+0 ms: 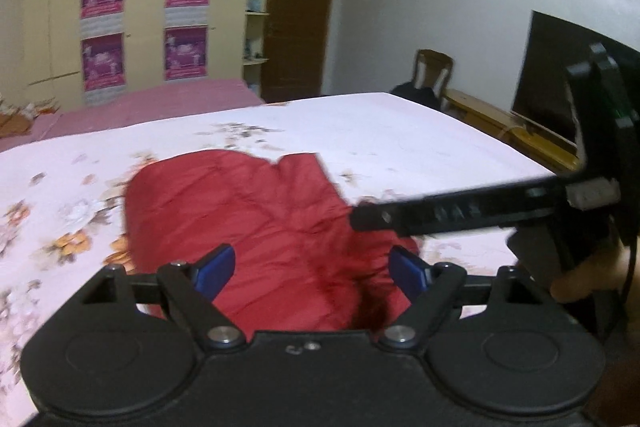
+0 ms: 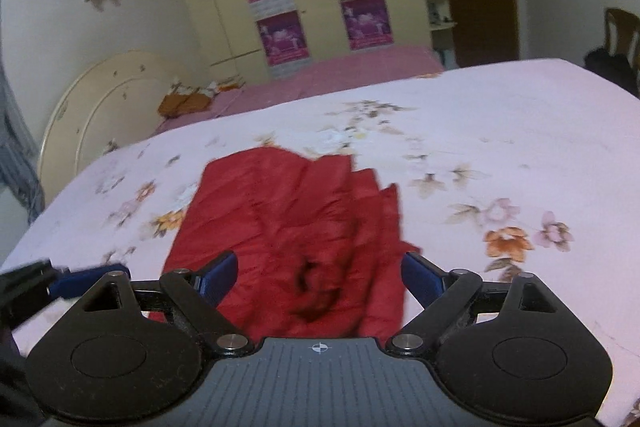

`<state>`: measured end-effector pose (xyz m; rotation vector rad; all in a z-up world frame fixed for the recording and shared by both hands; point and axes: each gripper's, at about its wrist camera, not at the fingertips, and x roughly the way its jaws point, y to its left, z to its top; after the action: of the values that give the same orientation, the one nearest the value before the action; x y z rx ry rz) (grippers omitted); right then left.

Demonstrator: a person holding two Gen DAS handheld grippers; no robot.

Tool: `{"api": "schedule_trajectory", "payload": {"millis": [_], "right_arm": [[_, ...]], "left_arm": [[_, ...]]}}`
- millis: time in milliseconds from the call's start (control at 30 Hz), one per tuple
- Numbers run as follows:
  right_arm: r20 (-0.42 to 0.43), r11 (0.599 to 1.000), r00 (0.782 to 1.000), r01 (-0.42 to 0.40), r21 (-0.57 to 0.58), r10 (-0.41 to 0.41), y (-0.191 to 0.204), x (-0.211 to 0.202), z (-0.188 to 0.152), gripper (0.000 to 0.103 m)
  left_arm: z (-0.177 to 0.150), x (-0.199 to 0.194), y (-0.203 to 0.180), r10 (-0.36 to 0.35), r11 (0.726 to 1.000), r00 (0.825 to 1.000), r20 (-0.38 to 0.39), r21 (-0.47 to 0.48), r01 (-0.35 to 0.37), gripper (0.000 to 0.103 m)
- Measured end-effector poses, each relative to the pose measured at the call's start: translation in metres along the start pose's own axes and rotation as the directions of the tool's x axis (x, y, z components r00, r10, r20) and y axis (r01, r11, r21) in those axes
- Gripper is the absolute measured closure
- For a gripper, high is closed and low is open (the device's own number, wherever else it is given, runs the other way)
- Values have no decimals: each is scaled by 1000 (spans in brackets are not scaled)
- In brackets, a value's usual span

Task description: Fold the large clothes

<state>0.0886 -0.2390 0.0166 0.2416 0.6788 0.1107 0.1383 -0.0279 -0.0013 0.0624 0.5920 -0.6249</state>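
A red quilted garment (image 1: pixel 248 211) lies folded into a compact stack on the floral bed sheet (image 1: pixel 400 131). My left gripper (image 1: pixel 312 259) hovers over its near edge, jaws open, blue pads apart with nothing pressed between them. The right gripper's black body (image 1: pixel 460 211) reaches in from the right, a hand behind it. In the right wrist view the red garment (image 2: pixel 288 211) shows layered edges on its right side. My right gripper (image 2: pixel 319 263) stands open above it, not touching the cloth. A blue finger of the left gripper (image 2: pixel 88 279) shows at the left edge.
The bed sheet (image 2: pixel 500 127) spreads wide around the garment. A second pink bed (image 2: pixel 340 71) and a cream headboard (image 2: pixel 100 107) lie beyond. A wardrobe with purple posters (image 1: pixel 104 27), a brown door (image 1: pixel 300 19), a chair (image 1: pixel 434 71) and a dark screen (image 1: pixel 560 87) line the walls.
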Motion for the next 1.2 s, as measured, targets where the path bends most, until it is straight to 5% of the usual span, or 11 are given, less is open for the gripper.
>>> {"api": "schedule_trajectory", "payload": {"millis": [33, 100, 133, 400, 433, 467, 567, 667, 800, 967, 1200], "right_arm": [[-12, 1000, 1000, -1, -11, 1, 5, 3, -3, 16], [-46, 1000, 999, 3, -15, -4, 13, 10, -9, 43], [-63, 1000, 998, 16, -17, -18, 14, 15, -14, 48], [-117, 996, 990, 85, 25, -82, 6, 19, -39, 51], [-112, 996, 991, 82, 28, -78, 5, 17, -41, 60], [-112, 997, 991, 76, 32, -71, 5, 15, -41, 79], [-103, 995, 994, 54, 82, -46, -1, 6, -41, 90], [-117, 991, 992, 54, 121, -40, -14, -1, -44, 92], [-223, 979, 968, 151, 138, -118, -42, 24, -71, 93], [-275, 984, 956, 137, 110, -102, -52, 41, -74, 92], [-151, 981, 980, 149, 121, -131, -69, -5, -27, 91]], "left_arm": [[-2, -2, 6, 9, 1000, 1000, -3, -5, -9, 20], [-7, -5, 17, 32, 999, 999, -2, -9, -32, 20], [-9, -7, 24, 46, 999, 999, -2, -17, -46, 20], [-20, 2, 73, 105, 989, 994, -35, -98, -108, 24], [-21, 7, 76, 108, 989, 993, -39, -99, -112, 25], [-23, 10, 79, 109, 988, 993, -46, -103, -113, 25], [-26, 26, 86, 96, 988, 993, -70, -116, -104, 27], [-24, 45, 88, 89, 987, 993, -80, -125, -99, 27], [-24, 74, 86, 81, 987, 992, -97, -129, -93, 24], [-35, 102, 82, 65, 986, 985, -158, -140, -87, 25], [-29, 100, 81, 76, 987, 980, -182, -129, -100, 25]]}}
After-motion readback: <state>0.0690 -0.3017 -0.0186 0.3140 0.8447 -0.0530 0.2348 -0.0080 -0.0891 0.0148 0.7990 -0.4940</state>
